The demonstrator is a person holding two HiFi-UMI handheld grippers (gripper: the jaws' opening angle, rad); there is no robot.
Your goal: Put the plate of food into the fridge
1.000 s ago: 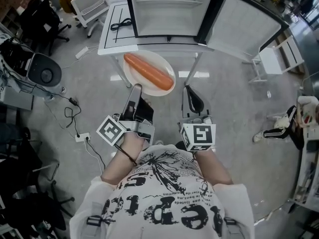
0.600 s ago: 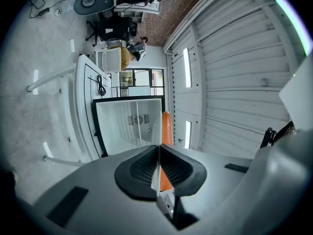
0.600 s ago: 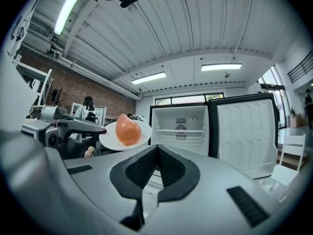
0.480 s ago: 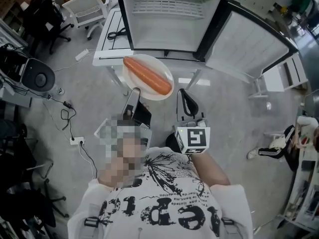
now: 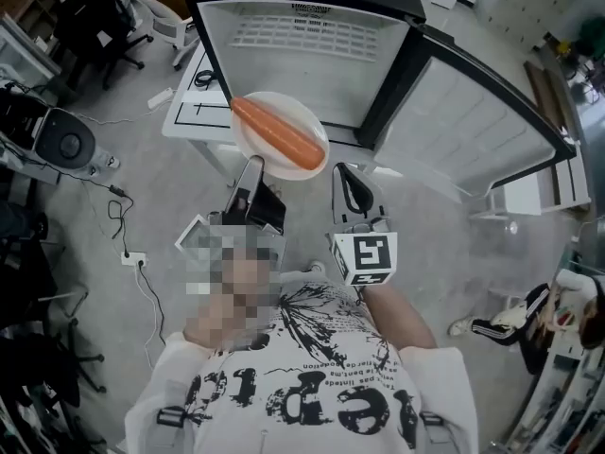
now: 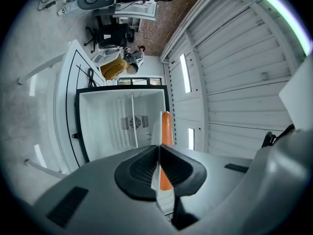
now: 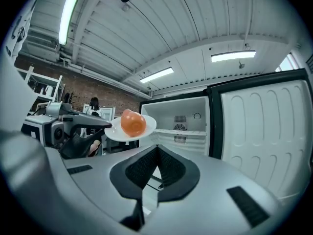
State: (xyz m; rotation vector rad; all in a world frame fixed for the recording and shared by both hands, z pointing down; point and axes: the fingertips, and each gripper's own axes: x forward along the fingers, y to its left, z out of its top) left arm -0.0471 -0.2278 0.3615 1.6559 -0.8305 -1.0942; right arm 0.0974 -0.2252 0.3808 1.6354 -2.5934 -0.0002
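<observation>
A white plate [image 5: 304, 127] carries one long orange sausage [image 5: 277, 133]. My left gripper [image 5: 253, 165] is shut on the plate's near rim and holds it level in the air, just in front of the open fridge [image 5: 312, 50]. In the left gripper view the plate [image 6: 161, 196] shows edge-on between the shut pads, with the sausage [image 6: 167, 129] above it and the empty white fridge interior [image 6: 105, 126] beyond. My right gripper [image 5: 351, 183] hangs beside the plate, shut and empty. From its own view the plate [image 7: 146, 128] and sausage [image 7: 133, 123] float left of the fridge [image 7: 183, 124].
The fridge door [image 5: 454, 126] stands swung open to the right. The fridge rests on a white table [image 5: 189, 102] with a black cable on it. Office chairs, a round black device [image 5: 61, 145] and a power strip [image 5: 132, 256] with cords lie on the floor to the left.
Both grippers and the plate have moved toward the fridge. The fridge now looks larger and nearer, and the plate overlaps the lower edge of its opening.
</observation>
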